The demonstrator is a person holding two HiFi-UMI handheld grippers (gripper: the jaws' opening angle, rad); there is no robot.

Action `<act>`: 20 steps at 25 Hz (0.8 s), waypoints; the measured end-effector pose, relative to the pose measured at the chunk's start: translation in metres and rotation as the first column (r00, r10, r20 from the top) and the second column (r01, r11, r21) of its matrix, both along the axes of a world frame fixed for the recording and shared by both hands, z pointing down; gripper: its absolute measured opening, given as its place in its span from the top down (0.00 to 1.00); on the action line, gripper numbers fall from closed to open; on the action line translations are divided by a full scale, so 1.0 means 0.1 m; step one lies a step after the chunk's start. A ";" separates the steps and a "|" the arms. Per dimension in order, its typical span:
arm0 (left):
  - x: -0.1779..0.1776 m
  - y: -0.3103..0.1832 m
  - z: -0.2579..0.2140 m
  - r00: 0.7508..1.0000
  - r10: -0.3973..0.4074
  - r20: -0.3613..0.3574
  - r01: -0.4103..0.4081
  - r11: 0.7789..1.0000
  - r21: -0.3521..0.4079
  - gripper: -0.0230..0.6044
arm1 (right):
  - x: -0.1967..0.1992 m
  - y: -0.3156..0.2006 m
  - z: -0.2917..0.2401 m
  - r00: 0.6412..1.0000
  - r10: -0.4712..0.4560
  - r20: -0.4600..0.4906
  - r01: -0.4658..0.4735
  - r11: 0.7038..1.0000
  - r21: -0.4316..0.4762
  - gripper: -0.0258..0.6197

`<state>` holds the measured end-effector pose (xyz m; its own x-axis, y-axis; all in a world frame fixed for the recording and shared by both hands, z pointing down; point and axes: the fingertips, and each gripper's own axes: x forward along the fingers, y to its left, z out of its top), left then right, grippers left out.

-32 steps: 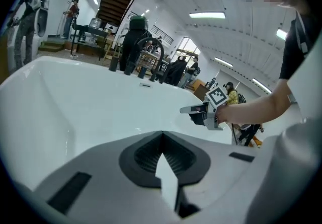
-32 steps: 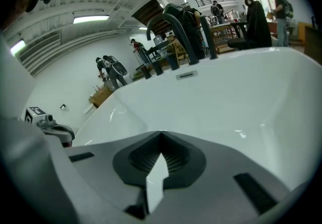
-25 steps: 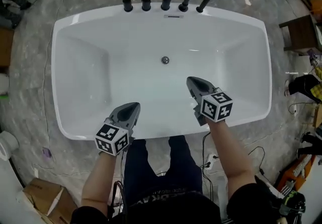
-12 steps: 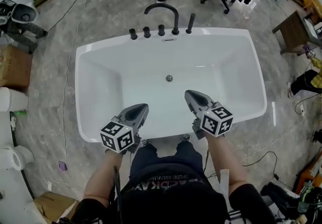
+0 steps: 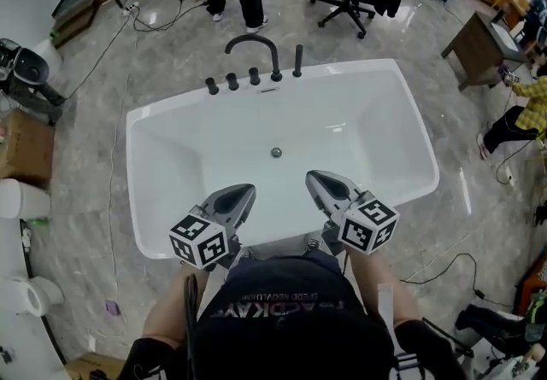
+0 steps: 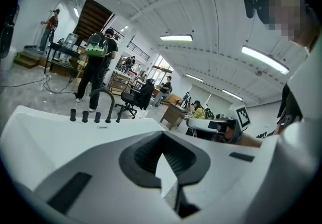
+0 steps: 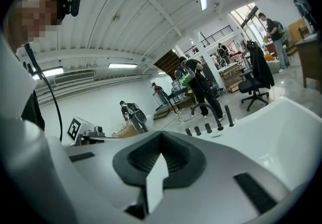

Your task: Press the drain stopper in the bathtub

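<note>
Drain stopper (image 5: 276, 152): small round metal disc at the centre of the bathtub (image 5: 402, 118) floor, well apart from both tools. Judged rigid and probably slick; push straight down on its middle, no grasp needed. Left gripper (image 5: 246, 190) and right gripper (image 5: 312, 176) hang over the near rim, jaws together, nothing between them.

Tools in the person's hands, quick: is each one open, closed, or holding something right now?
Left tool: closed, holding nothing.
Right tool: closed, holding nothing.
</note>
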<state>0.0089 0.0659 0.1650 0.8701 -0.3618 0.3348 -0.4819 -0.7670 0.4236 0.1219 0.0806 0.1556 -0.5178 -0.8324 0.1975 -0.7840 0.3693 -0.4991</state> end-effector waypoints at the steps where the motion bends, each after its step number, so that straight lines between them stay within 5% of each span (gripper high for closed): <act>1: 0.03 0.02 -0.03 1.000 0.006 0.001 -0.006 1.000 0.008 0.95 | 0.00 0.05 -0.05 1.000 -0.003 0.001 0.003 1.000 0.007 0.94; 20: 0.20 0.48 -0.08 0.999 0.041 0.029 -0.041 0.999 0.014 0.95 | -0.50 0.57 -0.19 0.988 -0.155 0.005 0.155 0.988 0.025 0.94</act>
<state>0.0286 0.1138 0.1574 0.8746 -0.3308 0.3544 -0.4614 -0.7924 0.3990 0.0720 0.1380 0.1368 -0.6425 -0.7464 0.1738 -0.7128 0.4987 -0.4932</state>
